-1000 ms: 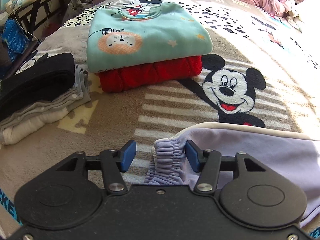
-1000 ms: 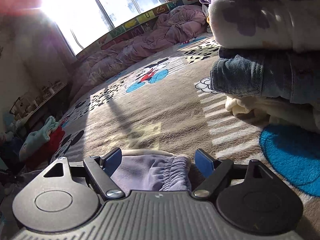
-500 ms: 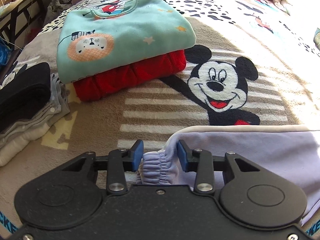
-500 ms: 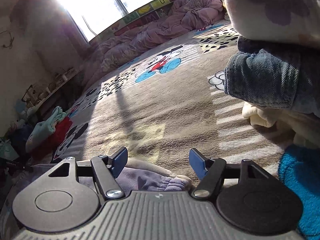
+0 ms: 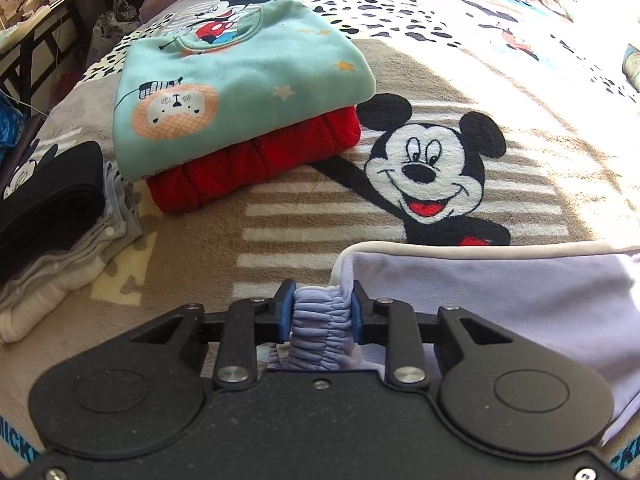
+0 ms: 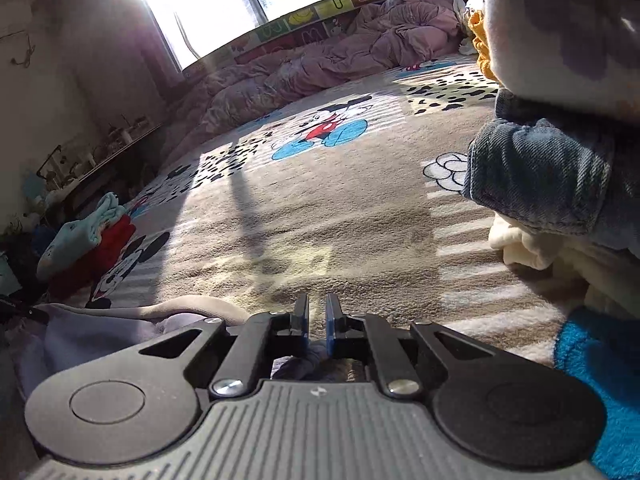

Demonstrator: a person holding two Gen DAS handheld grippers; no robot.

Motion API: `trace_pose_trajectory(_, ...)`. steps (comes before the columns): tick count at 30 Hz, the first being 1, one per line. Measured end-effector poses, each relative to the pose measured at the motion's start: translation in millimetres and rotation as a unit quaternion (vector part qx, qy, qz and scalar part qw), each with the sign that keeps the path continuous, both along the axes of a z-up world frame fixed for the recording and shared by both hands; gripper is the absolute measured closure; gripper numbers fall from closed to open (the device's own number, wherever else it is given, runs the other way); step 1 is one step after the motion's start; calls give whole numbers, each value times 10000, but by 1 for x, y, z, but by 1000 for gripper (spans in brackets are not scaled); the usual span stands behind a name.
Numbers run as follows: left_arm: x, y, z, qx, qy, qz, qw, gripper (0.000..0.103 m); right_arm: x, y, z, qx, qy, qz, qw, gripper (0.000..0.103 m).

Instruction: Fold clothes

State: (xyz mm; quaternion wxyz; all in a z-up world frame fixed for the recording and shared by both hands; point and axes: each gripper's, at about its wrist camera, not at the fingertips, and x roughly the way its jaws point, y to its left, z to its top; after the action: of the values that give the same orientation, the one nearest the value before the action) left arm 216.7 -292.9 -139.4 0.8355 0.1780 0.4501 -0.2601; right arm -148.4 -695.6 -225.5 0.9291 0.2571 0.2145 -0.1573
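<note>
The left tongs point(image 5: 322, 312) are clamped on the gathered waistband of the lilac pants point(image 5: 500, 292), which lie spread over the blanket point(image 5: 280, 216) at the bed's near edge. The right tongs point(image 6: 317, 322) are pinched nearly together on a fold of the same pants. Farther in sits a folded teal top point(image 5: 240, 92) on a red one point(image 5: 256, 164).

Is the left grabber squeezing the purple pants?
Touching. In the left wrist view, both blue pads of the left gripper press against the bunched waistband of the lavender pants.
</note>
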Motion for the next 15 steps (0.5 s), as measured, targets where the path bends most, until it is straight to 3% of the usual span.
trace_pose_trajectory(5,-29,13,29,-393,-472,-610,9962,78,-17,7,19,-119,-379,35,9992,98)
trace_pose_trajectory(11,-69,38,41,-124,-739,-1293,9888,78,-44,30,32,-265,-469,130,9985,100)
trace_pose_trajectory(14,-95,52,44,58,-955,-1866,9778,78,-52,38,36,-334,-406,63,9986,100)
trace_pose_trajectory(15,-102,56,45,111,-1013,-2006,9744,78,-52,36,33,-235,-364,31,9991,96)
